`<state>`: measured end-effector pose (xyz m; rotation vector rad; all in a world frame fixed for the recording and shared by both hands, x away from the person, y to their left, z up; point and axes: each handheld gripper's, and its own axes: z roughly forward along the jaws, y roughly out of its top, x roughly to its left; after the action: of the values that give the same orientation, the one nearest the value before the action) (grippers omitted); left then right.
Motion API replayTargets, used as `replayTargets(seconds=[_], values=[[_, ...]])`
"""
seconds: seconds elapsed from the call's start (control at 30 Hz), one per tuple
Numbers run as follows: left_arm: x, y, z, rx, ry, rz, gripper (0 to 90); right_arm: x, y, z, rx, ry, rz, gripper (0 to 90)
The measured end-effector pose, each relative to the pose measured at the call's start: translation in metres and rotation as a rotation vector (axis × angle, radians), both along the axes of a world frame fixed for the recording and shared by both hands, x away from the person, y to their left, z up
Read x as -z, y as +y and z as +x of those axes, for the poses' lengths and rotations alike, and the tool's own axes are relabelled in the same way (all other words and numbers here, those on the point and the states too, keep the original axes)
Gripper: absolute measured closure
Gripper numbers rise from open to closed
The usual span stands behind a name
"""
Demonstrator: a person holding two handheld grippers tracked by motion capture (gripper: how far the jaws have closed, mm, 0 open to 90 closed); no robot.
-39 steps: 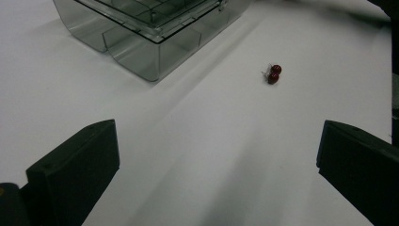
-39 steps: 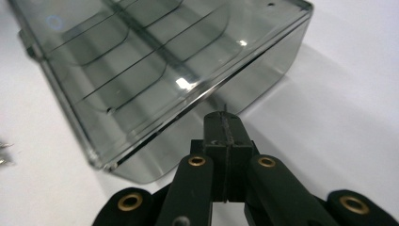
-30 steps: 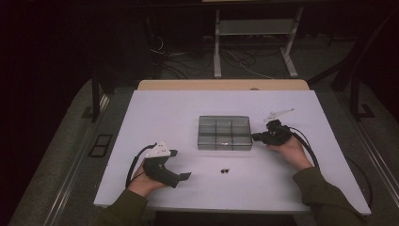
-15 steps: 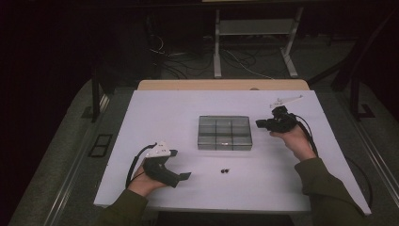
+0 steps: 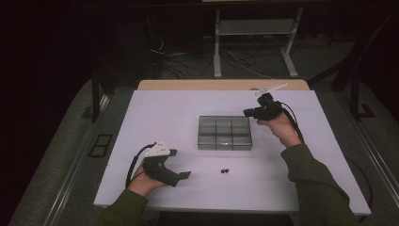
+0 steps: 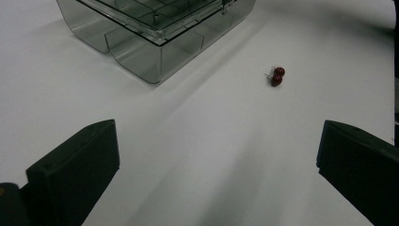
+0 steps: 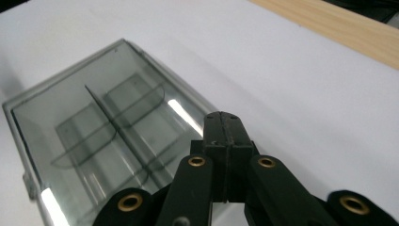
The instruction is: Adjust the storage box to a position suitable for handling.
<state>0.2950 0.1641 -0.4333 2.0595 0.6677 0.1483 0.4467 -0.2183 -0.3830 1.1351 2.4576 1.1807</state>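
With right gripper [image 7: 225, 141] fingers closed empty above the clear box [image 5: 224, 133] and left gripper [image 5: 184, 175] fingers wide open, a clumsy push may scatter the red beads [image 6: 276, 76] beside the box.

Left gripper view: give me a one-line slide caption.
Open left gripper over the white table, facing two small red beads beside a closed clear compartment box.

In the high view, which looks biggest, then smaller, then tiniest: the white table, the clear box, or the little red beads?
1. White table, biggest.
2. Clear compartment box, in the middle.
3. Two red beads, tiniest specks in front of the box.
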Motion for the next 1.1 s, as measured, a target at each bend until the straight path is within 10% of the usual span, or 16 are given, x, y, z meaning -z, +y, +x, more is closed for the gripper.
replayTargets(seconds=[1.1], values=[[-0.001,0.001,-0.001,0.004,-0.004,-0.001,0.0,0.017,0.071,0.051,-0.036,0.107,-0.037,89.2]])
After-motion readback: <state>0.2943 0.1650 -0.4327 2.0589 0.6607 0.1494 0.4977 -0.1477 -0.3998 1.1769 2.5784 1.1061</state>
